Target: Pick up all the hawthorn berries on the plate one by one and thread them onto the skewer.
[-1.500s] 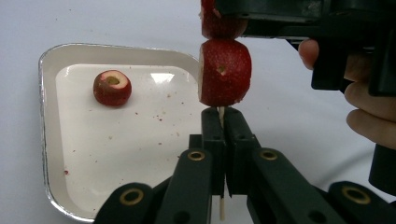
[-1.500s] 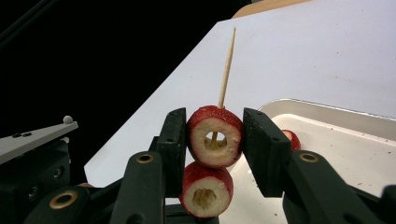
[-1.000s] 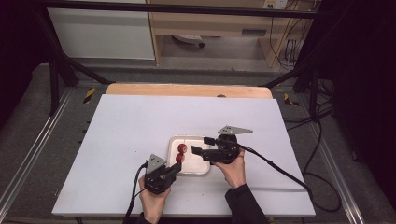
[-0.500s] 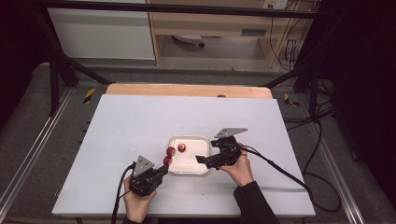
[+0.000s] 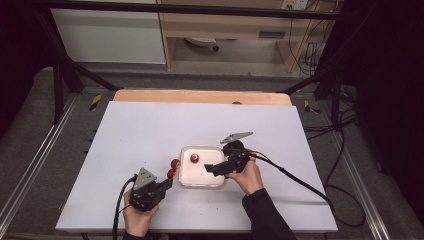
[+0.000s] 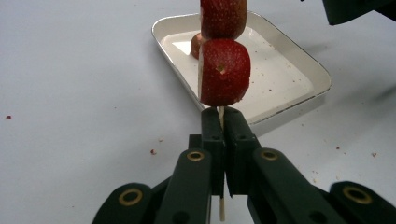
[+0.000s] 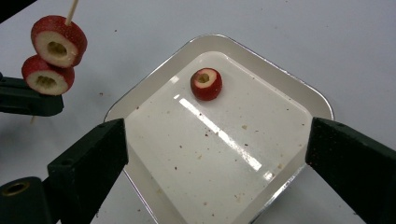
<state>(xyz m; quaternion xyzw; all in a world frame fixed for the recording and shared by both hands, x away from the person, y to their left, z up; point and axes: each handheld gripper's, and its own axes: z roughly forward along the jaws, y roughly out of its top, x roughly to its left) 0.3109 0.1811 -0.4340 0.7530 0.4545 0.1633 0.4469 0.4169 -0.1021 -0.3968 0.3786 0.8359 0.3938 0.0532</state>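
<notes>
My left gripper point(image 6: 223, 116) is shut on a thin wooden skewer point(image 6: 221, 113) that carries two strawberry pieces point(image 6: 224, 72). In the high view that gripper point(image 5: 166, 184) sits near the table's front edge, with the skewered pieces point(image 5: 173, 168) just left of the white tray point(image 5: 197, 176). One hollowed strawberry piece point(image 7: 206, 84) lies in the tray's far part point(image 5: 194, 158). My right gripper point(image 7: 217, 135) hovers over the tray's right side point(image 5: 216, 162). Its jaws have just been opening and stand wide, with nothing gripped between them.
The tray point(image 7: 280, 70) holds small crumbs and juice specks. It stands on a white tabletop point(image 5: 150, 130) with a wooden strip point(image 5: 200, 96) along the far edge. Cables trail from both grippers toward the near edge.
The left gripper has carried the skewer left, off the tray's edge and onto the table side. The right gripper's jaws have spread wider over the tray.
</notes>
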